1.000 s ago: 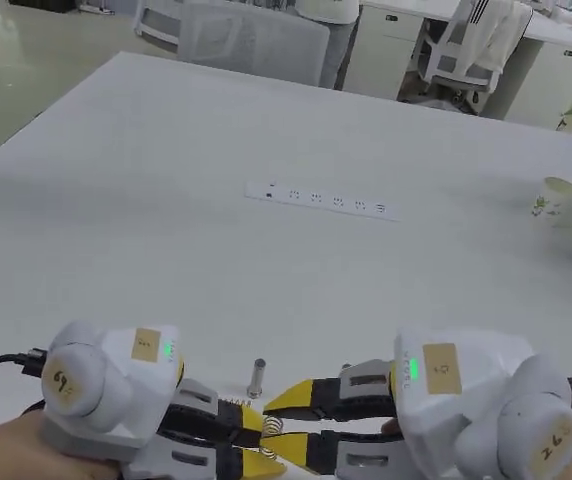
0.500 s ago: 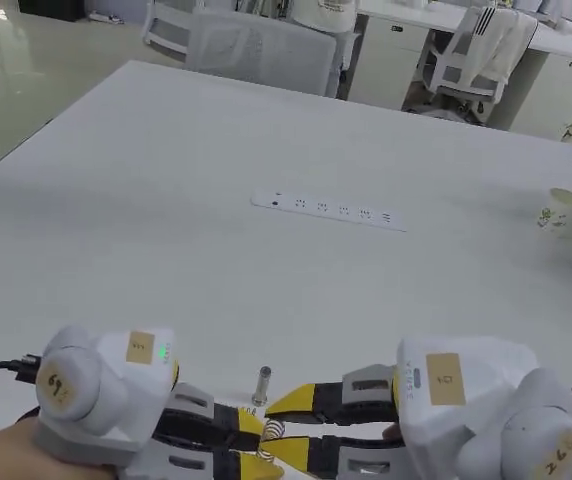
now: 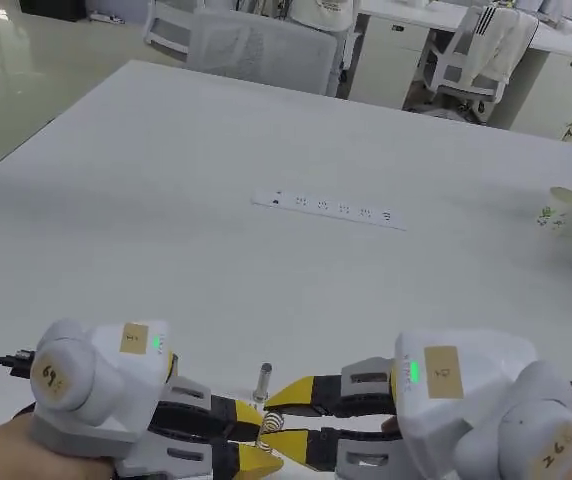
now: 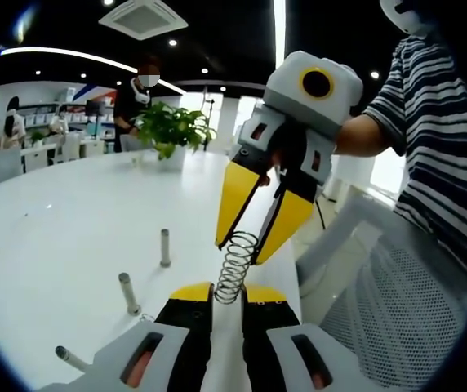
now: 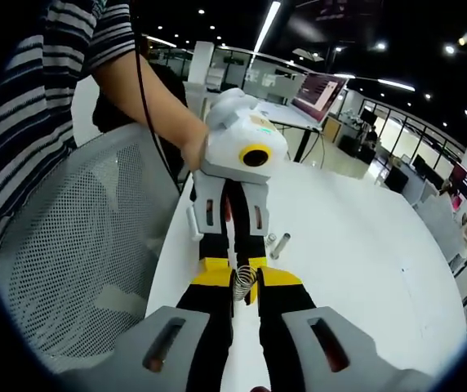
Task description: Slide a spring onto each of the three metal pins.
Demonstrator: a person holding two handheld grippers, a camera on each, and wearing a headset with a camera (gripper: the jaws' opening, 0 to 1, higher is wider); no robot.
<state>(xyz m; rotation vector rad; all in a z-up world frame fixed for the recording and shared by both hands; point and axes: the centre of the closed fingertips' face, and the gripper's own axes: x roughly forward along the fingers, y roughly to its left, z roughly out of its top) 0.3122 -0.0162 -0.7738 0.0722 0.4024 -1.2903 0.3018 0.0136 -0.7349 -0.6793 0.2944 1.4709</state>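
Fingertips [image 4: 191,292] of left gripper [image 4: 228,292] pinch one end of coiled wire spring [image 4: 235,265]; right gripper [image 5: 246,279] jaws squeezed on other end, tip to tip near table edge. White matte table [image 3: 166,200], grey mesh chair [image 5: 78,245] beside, flat white power strip [image 3: 331,210], paper cup [image 3: 556,205] far right. Three smooth cylindrical metal pins [image 4: 165,247] on table near jaws, apart from spring, one upright just behind tips.
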